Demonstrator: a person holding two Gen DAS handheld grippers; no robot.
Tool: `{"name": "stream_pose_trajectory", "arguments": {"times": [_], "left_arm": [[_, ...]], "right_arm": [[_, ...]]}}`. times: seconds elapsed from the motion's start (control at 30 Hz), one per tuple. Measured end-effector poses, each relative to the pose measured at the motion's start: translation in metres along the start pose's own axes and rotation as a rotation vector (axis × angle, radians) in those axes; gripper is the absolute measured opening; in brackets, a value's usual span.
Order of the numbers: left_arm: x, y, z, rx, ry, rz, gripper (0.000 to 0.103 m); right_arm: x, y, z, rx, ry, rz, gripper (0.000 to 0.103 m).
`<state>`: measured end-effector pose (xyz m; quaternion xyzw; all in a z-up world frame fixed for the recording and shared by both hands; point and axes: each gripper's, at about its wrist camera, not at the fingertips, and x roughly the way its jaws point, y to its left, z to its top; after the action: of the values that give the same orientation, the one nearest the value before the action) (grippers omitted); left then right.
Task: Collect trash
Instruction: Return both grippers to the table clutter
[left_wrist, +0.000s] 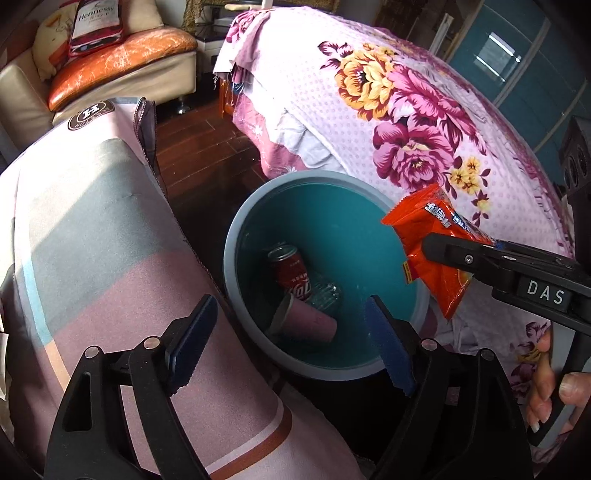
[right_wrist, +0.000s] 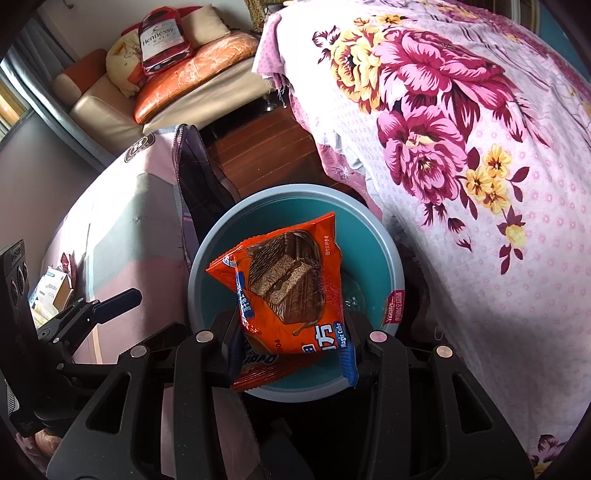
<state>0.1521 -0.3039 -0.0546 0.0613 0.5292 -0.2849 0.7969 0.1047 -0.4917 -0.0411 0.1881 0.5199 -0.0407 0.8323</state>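
Wrapper held over the bin, ready to be dropped.

In the left wrist view, the left gripper was released and held nothing; its fingers stood wide apart above the near rim of the bin. A can, a pink cup and something clear lay at the bottom. The right gripper came in from the right, level, clenched on the wrapper at the bin's right edge. In the right wrist view, the right gripper pinched the lower end of the wrapper, which hung straight over the bin. The wrapper looked light, thin and slippery, and it creased easily, so I judge that a hold near one end was enough.
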Motion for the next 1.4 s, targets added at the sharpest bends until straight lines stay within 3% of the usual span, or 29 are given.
{"name": "stream_pose_trajectory", "arguments": {"times": [0.2,0.3,0.53,0.87,1.4], "left_arm": [[-0.013,0.016,-0.013,-0.039,-0.007,-0.005,0.085],[-0.021,0.024,-0.02,-0.057,-0.013,-0.008,0.086],[-0.044,0.048,-0.038,-0.098,-0.033,0.006,0.086],[-0.091,0.087,-0.073,-0.162,-0.087,0.035,0.086],[-0.172,0.17,-0.138,-0.286,-0.183,0.113,0.086]], "right_arm": [[0.006,0.01,-0.003,-0.016,0.024,-0.007,0.043],[0.006,0.019,-0.005,-0.033,0.029,-0.009,0.056],[0.0,0.044,-0.01,-0.07,0.027,-0.01,0.068],[-0.011,0.095,-0.027,-0.157,0.035,-0.001,0.071],[-0.016,0.21,-0.057,-0.367,0.059,0.026,0.071]]}}
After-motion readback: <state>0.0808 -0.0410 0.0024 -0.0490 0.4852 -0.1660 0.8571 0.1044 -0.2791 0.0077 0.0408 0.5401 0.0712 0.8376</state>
